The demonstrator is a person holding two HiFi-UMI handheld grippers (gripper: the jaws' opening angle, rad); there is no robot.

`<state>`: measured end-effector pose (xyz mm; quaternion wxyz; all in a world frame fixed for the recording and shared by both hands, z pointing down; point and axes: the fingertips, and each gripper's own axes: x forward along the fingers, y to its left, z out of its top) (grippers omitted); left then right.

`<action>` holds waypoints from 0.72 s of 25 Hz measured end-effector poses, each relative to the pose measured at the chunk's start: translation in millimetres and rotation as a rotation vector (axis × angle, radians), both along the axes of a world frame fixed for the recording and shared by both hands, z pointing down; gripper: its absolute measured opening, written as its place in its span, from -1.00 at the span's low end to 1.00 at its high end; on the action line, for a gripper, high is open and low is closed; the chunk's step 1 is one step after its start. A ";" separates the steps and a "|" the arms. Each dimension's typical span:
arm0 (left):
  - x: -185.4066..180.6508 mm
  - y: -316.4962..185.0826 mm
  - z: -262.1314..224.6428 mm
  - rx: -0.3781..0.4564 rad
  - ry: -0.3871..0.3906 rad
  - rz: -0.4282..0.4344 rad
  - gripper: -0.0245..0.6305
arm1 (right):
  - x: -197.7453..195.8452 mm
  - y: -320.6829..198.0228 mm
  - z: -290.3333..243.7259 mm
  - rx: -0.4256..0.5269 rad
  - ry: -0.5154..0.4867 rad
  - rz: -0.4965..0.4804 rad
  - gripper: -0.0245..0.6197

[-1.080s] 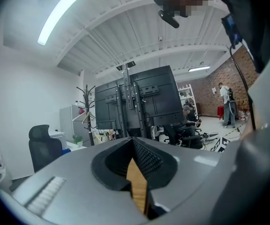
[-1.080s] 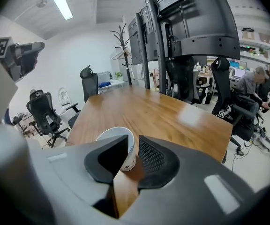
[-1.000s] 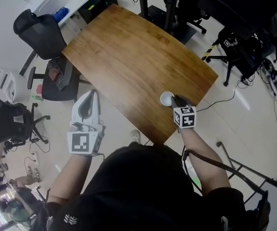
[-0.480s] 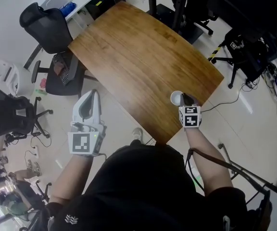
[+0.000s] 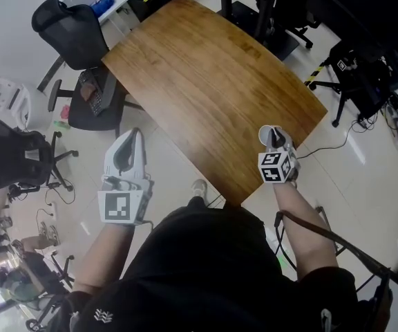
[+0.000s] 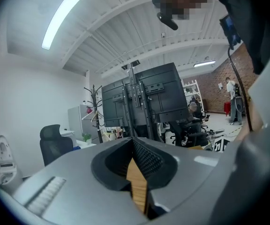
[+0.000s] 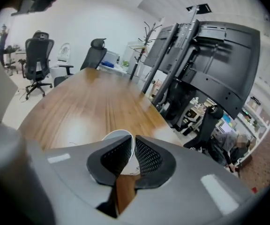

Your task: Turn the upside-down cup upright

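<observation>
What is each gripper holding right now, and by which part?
Right gripper pinches the white cup by its wall at the rim; left gripper holds nothing, jaws shut.

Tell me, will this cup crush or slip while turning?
Probably light and thin: the cup looks like white paper, so the right tongs pinching its wall could dent it. Held by one wall only, it may swing. The textured pads likely limit slipping.
</observation>
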<state>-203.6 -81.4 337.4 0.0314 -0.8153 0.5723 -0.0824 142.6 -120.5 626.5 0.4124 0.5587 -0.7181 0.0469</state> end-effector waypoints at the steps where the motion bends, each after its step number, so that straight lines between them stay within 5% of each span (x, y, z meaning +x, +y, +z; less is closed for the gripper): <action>1: -1.0 0.3 0.0 -0.002 0.004 -0.006 -0.93 | -11.1 5.0 2.6 -0.007 -0.007 -0.033 -0.83; 8: -13.3 2.1 -6.2 0.009 0.001 -0.050 -0.93 | -55.9 25.5 23.1 -0.027 -0.347 -0.014 -0.75; 18: -21.9 4.1 -9.2 0.010 -0.013 -0.082 -0.93 | -69.4 25.5 21.5 0.001 -0.410 -0.044 -0.75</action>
